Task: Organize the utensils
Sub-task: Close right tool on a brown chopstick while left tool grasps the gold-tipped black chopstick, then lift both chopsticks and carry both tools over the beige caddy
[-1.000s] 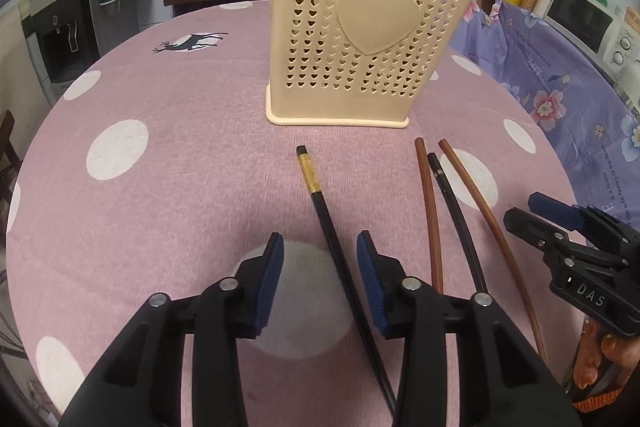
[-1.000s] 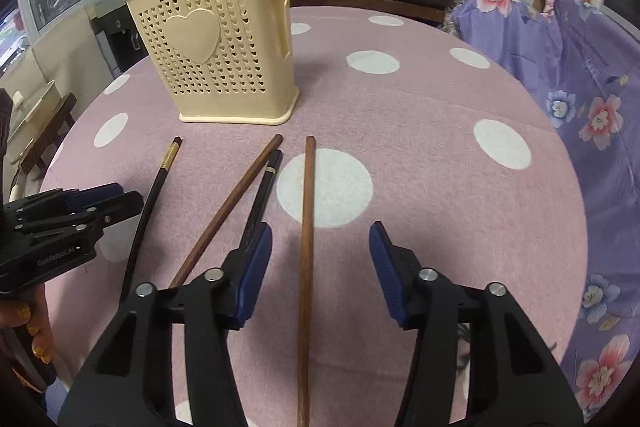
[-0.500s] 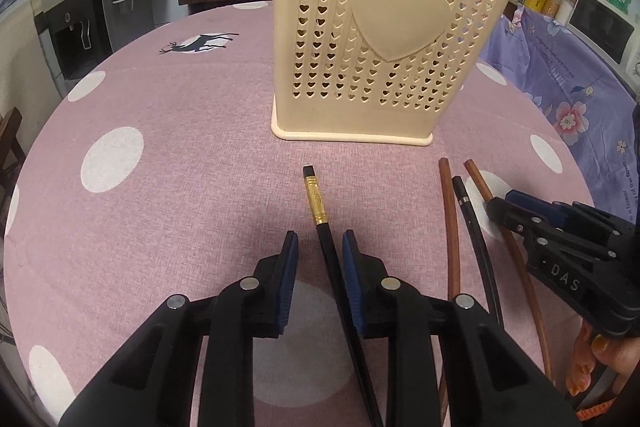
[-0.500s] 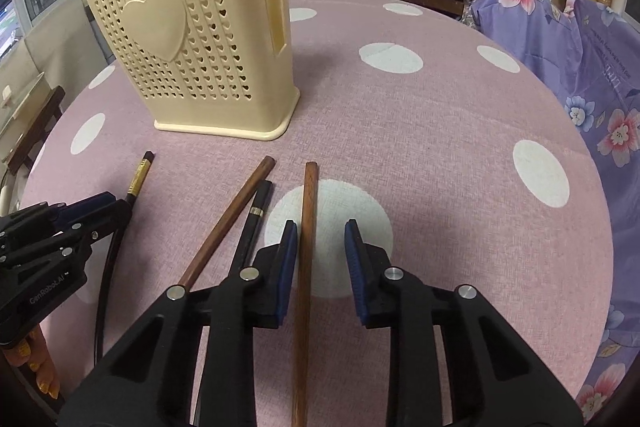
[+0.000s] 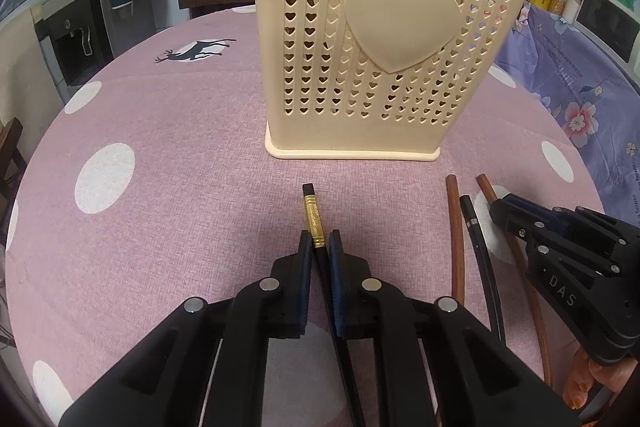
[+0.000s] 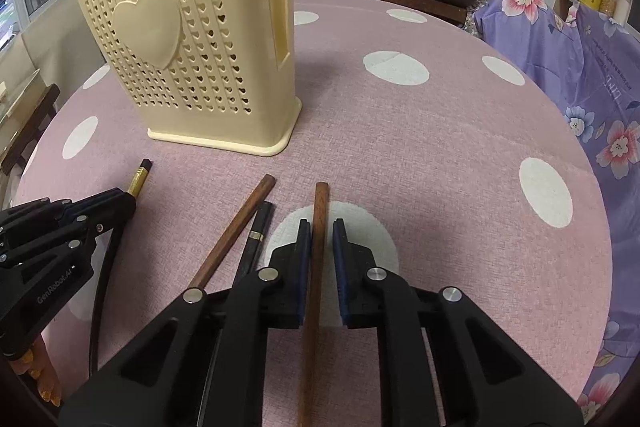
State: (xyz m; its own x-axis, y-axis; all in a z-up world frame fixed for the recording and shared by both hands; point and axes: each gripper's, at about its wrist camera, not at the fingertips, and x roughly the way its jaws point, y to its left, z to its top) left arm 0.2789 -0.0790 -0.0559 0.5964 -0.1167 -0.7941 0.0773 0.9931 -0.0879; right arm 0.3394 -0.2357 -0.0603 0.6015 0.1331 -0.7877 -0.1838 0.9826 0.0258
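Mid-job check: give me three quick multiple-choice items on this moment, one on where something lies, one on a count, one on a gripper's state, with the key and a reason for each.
1. Where does the gold-banded black chopstick lie from the holder, in the left wrist view?
A. inside it
B. on the cloth in front of it
C. behind it

2. How many chopsticks lie on the table?
A. two
B. four
C. six

3. What is the right gripper doing?
A. closed on a brown chopstick
B. wide open over bare cloth
C. holding the holder

Key: 1 B, its tip lies just short of the holder's base. 2 B, two brown and two black show. 3 A, having just closed, its pads clamp the brown chopstick.
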